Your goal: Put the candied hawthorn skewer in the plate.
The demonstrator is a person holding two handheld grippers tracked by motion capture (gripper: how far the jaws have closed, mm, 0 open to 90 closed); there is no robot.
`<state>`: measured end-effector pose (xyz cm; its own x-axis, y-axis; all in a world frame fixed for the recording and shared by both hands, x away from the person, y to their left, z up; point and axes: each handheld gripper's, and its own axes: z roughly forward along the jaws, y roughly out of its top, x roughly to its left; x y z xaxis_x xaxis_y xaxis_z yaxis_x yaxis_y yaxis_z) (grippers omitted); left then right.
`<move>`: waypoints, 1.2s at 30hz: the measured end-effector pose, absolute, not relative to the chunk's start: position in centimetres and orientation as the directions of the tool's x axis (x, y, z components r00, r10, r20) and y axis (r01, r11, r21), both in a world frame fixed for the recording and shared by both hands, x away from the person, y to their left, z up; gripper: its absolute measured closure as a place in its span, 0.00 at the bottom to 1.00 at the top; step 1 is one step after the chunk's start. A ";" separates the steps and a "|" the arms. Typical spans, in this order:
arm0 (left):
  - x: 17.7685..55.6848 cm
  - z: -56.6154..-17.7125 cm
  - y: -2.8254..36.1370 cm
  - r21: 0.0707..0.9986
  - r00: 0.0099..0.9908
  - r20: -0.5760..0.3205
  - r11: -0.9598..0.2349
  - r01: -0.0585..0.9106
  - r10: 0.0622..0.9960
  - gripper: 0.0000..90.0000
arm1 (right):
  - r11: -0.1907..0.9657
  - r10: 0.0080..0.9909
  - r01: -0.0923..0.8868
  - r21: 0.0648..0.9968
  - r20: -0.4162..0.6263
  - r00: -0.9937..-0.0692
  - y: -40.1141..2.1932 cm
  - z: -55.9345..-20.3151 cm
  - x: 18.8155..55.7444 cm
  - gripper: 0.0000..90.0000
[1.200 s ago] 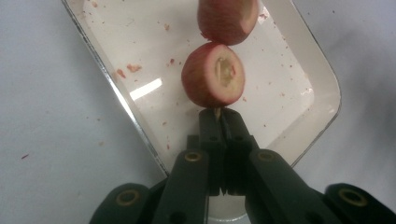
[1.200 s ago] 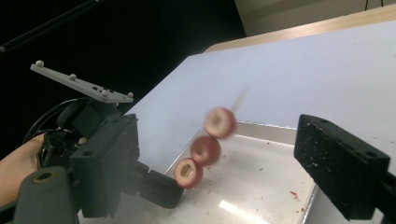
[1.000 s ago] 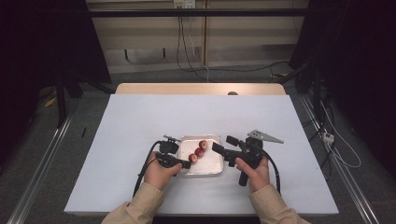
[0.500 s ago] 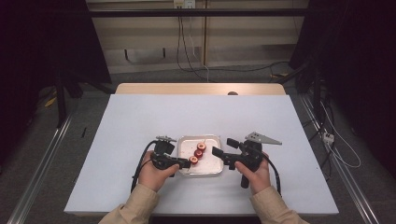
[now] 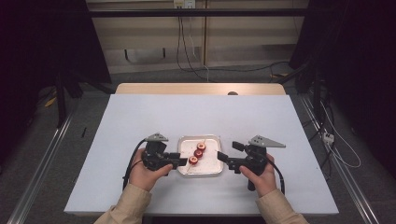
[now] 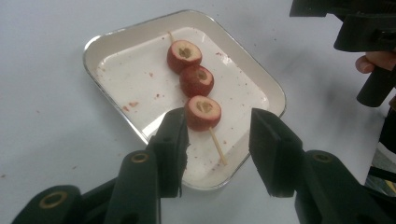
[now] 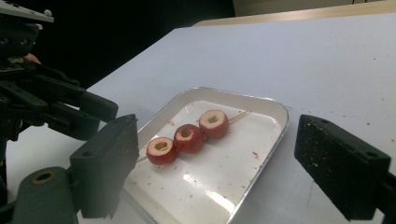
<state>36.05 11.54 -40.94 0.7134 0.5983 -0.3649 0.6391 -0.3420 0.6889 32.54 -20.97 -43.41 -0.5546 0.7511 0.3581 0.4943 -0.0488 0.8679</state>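
From above, the left gripper and right gripper flank the tray, where the fruit skewer lies.

In the left gripper view, its jaws, just opening, stand released around the skewer's near end.

In the right gripper view, wide-spread jaws hold nothing, tray between them.
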 end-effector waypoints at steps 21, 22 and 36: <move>35.8 -41.4 14.7 0.727 0.752 -0.346 -0.346 0.593 0.561 0.43 | 0.035 0.773 0.483 0.875 0.282 -0.568 -22.5 -44.1 31.6 0.09; 35.8 -41.4 14.8 0.730 0.752 -0.346 -0.343 0.591 0.561 0.42 | 0.037 0.775 0.485 0.874 0.282 -0.566 -22.6 -44.1 31.5 0.09; 35.6 -41.7 16.3 0.738 0.752 -0.331 -0.340 0.583 0.570 0.33 | 0.035 0.785 0.484 0.874 0.276 -0.554 -23.8 -44.4 30.8 0.09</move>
